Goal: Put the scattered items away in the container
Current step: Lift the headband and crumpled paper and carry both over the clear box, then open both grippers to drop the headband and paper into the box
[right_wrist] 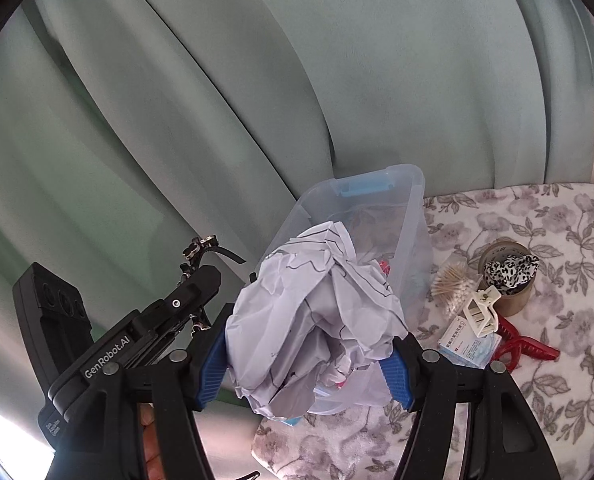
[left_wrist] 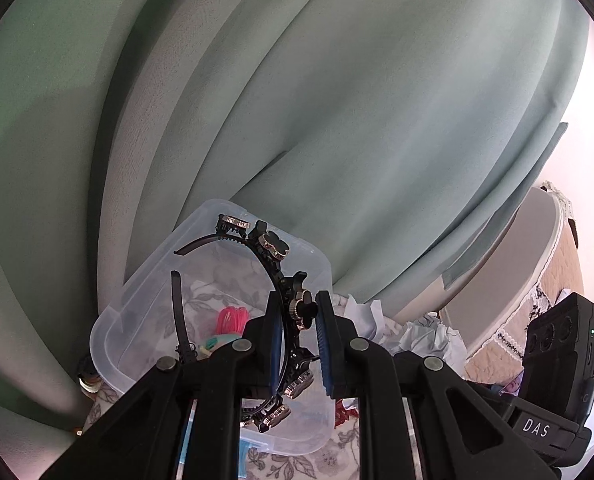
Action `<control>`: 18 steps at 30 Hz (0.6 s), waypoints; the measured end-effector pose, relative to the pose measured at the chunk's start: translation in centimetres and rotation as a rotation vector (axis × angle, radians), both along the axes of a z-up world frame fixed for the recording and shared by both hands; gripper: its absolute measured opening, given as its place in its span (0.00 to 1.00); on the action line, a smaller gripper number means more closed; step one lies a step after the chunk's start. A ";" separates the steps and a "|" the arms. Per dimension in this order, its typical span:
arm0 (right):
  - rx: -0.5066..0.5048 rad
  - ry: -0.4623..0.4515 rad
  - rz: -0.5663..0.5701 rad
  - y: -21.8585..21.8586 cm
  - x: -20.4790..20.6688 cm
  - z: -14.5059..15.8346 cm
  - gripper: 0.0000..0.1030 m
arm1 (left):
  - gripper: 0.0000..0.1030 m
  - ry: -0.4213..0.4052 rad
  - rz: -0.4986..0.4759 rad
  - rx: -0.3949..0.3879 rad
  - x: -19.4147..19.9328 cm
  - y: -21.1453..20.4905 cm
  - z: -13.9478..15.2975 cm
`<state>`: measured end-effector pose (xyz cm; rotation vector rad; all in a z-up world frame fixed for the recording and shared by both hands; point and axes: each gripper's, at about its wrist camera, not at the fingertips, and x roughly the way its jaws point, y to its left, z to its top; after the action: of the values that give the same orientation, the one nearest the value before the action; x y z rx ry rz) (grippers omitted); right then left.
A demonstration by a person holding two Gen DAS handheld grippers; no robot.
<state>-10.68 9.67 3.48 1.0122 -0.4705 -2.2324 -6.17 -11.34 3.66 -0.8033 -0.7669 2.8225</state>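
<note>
My left gripper [left_wrist: 299, 344] is shut on a black headband [left_wrist: 271, 246] with clover-shaped ornaments, holding it over the clear plastic container [left_wrist: 109, 320]. A pink coiled hair tie [left_wrist: 231, 318] lies inside the container. My right gripper [right_wrist: 305, 368] is shut on a big ball of crumpled white paper [right_wrist: 309, 312], which hangs just in front of the container [right_wrist: 413, 216] and hides much of its inside. The same paper [left_wrist: 429, 336] shows at the right of the left wrist view. The left gripper [right_wrist: 201, 280] with the headband [right_wrist: 221, 250] appears left of the paper.
On the floral cloth [right_wrist: 537, 392] right of the container lie cotton swabs [right_wrist: 453, 284], a tape roll [right_wrist: 517, 304] topped by a leopard scrunchie [right_wrist: 509, 270], a white hair claw [right_wrist: 481, 314], a red hair claw [right_wrist: 529, 346] and a medicine box [right_wrist: 469, 350]. Green curtains [right_wrist: 217, 100] hang behind.
</note>
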 end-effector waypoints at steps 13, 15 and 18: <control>0.043 -0.036 0.038 -3.0 -1.6 -1.9 0.67 | 0.16 0.017 -0.042 0.028 -0.9 0.0 -0.7; 0.043 -0.035 0.035 -3.1 -1.9 -2.0 0.67 | 0.16 0.026 -0.052 0.028 -1.1 0.2 -0.5; 0.046 -0.036 0.034 -3.1 -2.0 -2.0 0.67 | 0.16 0.024 -0.056 0.031 -1.5 0.2 -0.8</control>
<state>-12.66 6.57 1.53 1.0776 -0.4164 -2.2070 -7.66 -11.16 2.84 -0.7729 -0.7711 2.7589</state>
